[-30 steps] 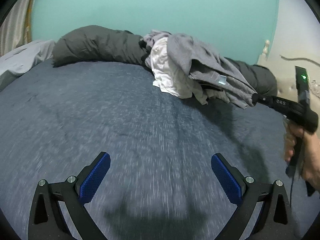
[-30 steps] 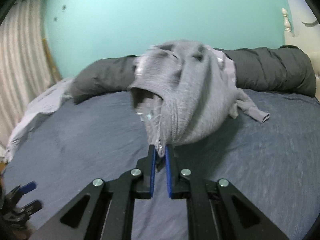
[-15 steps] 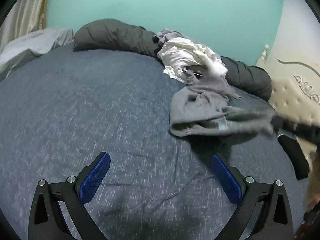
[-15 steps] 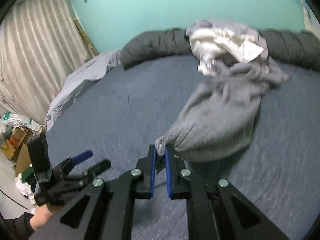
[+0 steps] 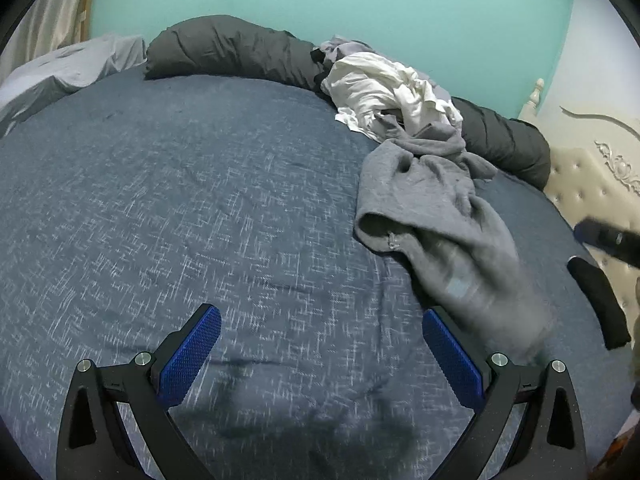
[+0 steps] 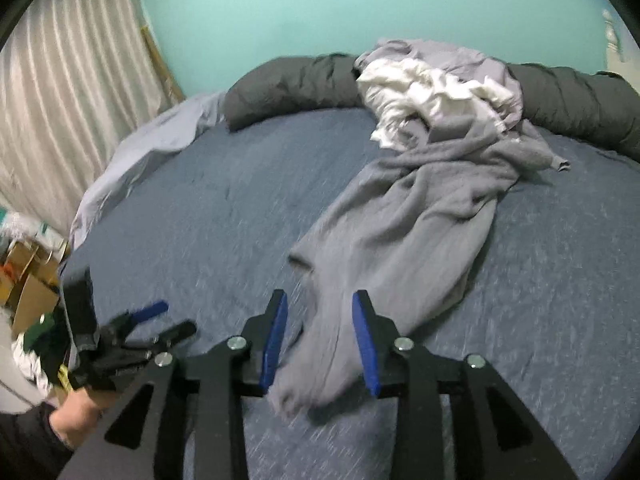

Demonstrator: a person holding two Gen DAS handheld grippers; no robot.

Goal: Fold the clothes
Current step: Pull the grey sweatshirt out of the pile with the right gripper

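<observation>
Bed (image 5: pixel 168 208) fills my lower frame in both views, dark blue cover. Rolled dark grey duvet (image 5: pixel 228 50) along the top edge below the teal wall. Grey sweater (image 6: pixel 404 224) lies crumpled, running from centre right of the right view down to bottom centre; its upper end touches the white garment (image 6: pixel 424 88) in the pile. My right claw (image 6: pixel 320 340) is spread, sweater end lying loose between its pads. My left claw (image 5: pixel 320 352) is spread wide over bare cover, sweater just beside its right pad.
</observation>
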